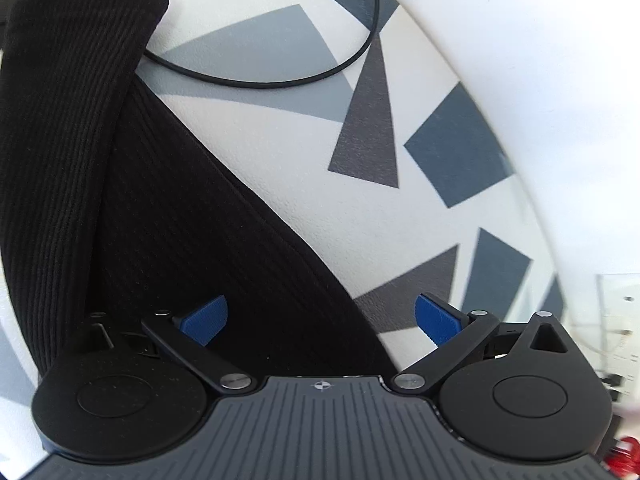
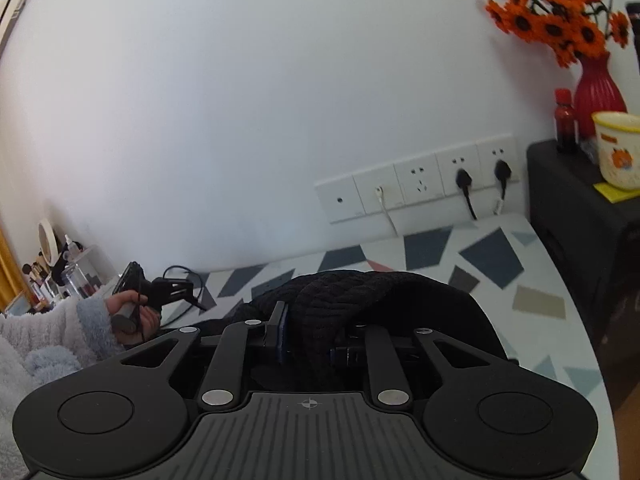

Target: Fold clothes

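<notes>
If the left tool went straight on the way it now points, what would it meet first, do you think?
Probably the black ribbed knit garment: the open left tool points down at it, near the garment's edge on the patterned table. Depth is hard to judge.

You're in a home here, a lived-in room rather than a lab. Your surface (image 2: 496, 258) wears a cloth of grey and blue geometric shapes, pushed up against a plain white wall (image 2: 240, 100). There's a row of wall sockets (image 2: 416, 190) with plugs in, and a red vase (image 2: 598, 94) of orange flowers (image 2: 554, 24) on a black cabinet (image 2: 568, 216) beside a printed mug (image 2: 618, 150) and a small red bottle (image 2: 565, 120). Over on your left, a clear organizer (image 2: 78, 276) of cosmetics and brushes beside a round mirror (image 2: 47, 240), and a fluffy sleeve (image 2: 52, 332).
</notes>
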